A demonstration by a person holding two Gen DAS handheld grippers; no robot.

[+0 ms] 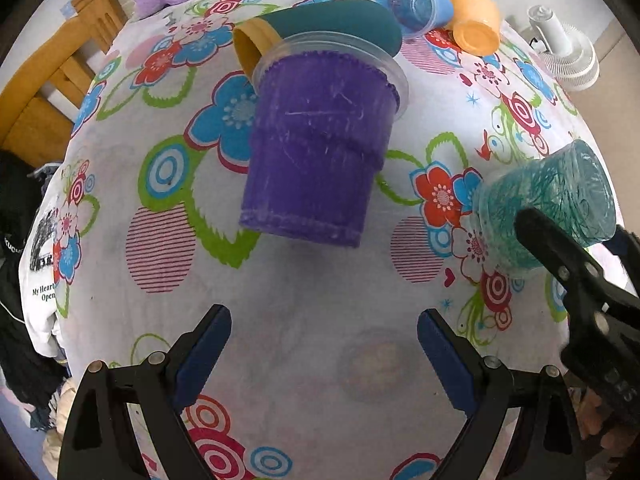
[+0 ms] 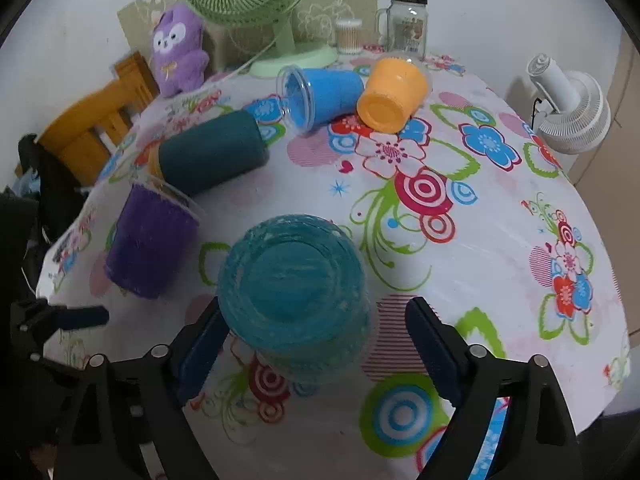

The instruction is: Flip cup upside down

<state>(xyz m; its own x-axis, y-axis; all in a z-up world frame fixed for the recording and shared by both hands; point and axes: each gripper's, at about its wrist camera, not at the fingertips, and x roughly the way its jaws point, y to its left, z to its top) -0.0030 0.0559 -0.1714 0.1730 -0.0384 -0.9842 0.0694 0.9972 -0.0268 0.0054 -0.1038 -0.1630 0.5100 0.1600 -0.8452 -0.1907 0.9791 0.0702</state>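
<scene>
A teal cup (image 2: 296,296) stands upside down on the flowered tablecloth, its base facing up, between the fingers of my right gripper (image 2: 312,340), which is open around it; the left finger is close to it, the right one apart. The same cup shows at the right of the left wrist view (image 1: 548,216). A purple cup (image 1: 320,148) lies on its side ahead of my left gripper (image 1: 324,344), which is open and empty. It also shows in the right wrist view (image 2: 152,240).
A dark teal cup (image 2: 212,152), a blue cup (image 2: 320,96) and an orange cup (image 2: 394,94) lie on their sides farther back. A green fan (image 2: 256,4), a purple plush toy (image 2: 178,50), a jar (image 2: 408,26) and a white fan (image 2: 568,108) stand around the table's far edge.
</scene>
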